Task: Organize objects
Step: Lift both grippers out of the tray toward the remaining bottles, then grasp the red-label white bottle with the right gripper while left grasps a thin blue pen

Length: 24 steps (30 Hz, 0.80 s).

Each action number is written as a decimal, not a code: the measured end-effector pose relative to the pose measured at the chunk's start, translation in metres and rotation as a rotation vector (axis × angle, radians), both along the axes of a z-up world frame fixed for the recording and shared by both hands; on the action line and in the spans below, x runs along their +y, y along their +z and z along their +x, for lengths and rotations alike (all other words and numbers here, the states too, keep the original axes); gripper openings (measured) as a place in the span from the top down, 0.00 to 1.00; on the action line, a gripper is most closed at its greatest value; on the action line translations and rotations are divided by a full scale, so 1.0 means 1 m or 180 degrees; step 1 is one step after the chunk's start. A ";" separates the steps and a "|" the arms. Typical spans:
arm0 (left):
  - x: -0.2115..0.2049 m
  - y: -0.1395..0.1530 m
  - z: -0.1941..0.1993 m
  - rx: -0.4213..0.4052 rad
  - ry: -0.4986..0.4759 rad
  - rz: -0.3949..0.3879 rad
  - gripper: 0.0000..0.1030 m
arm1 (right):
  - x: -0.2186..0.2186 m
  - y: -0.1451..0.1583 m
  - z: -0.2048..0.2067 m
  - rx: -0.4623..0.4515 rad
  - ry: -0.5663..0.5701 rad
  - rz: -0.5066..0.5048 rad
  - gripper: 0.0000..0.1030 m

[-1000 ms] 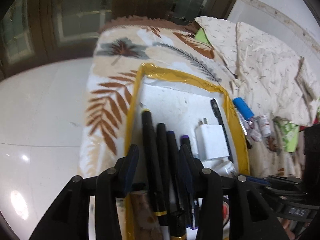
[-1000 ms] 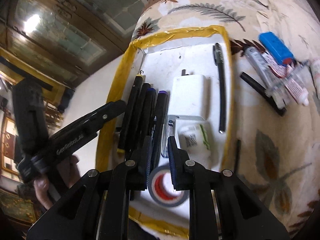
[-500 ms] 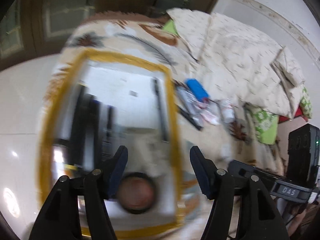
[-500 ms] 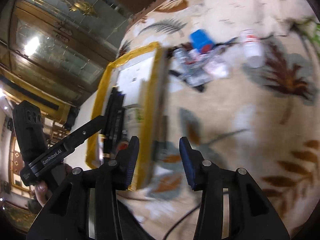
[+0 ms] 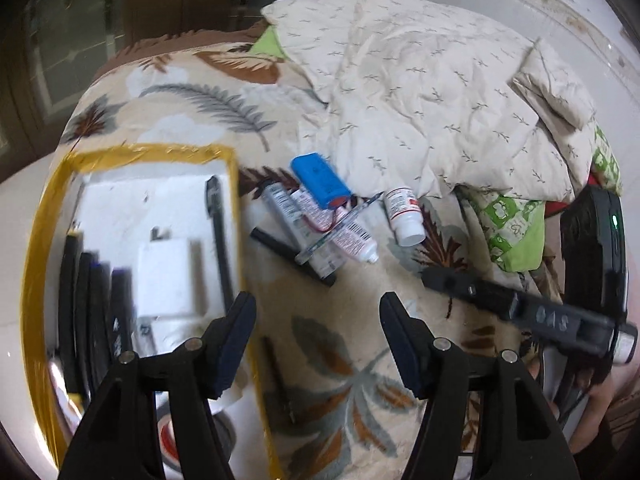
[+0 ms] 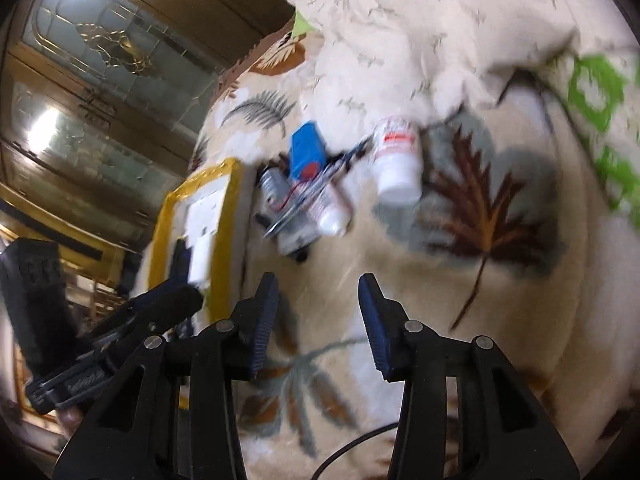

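A white tray with a yellow taped rim (image 5: 236, 216) lies on the leaf-print blanket. It holds several black pens (image 5: 92, 312), a white charger (image 5: 168, 280) and one more black pen (image 5: 218, 232). Right of the tray sits a loose pile: a blue battery pack (image 5: 320, 178), printed tubes (image 5: 352, 236), a black pen (image 5: 292, 256) and a white bottle (image 5: 404, 216). My left gripper (image 5: 318, 320) hangs open over bare blanket just below that pile. My right gripper (image 6: 318, 308) is open too, below the battery pack (image 6: 306, 148) and the bottle (image 6: 398, 160). Nothing is between either pair of fingers.
A crumpled cream quilt (image 5: 420, 80) covers the far side of the bed, with green patterned cloth (image 5: 508, 224) at its right. A thin dark pen (image 5: 276, 376) lies beside the tray's right rim. Glass-fronted wooden cabinets (image 6: 100, 60) stand beyond the bed. A black cable (image 6: 352, 452) runs near my right gripper.
Both grippers have swung right, from above the tray to above the blanket near the loose pile. Both pairs of jaws have opened wider. The pens stay in the tray.
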<state>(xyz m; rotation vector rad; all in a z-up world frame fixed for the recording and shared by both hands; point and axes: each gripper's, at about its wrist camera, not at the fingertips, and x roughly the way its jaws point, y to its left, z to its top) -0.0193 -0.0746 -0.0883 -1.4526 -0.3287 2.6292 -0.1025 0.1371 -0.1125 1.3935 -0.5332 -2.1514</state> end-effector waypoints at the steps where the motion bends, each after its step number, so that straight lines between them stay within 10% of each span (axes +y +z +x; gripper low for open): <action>1: 0.003 0.000 -0.003 0.0007 -0.0034 -0.0044 0.37 | 0.002 0.002 -0.006 0.0005 -0.0054 0.0019 0.59; 11: 0.021 -0.016 -0.059 -0.0166 -0.0239 -0.0303 0.40 | 0.004 -0.004 -0.063 -0.0058 -0.0278 0.0378 0.60; 24: 0.047 -0.049 -0.087 -0.0454 -0.0522 -0.0364 0.92 | 0.006 -0.029 -0.083 -0.0280 -0.0306 0.0335 0.65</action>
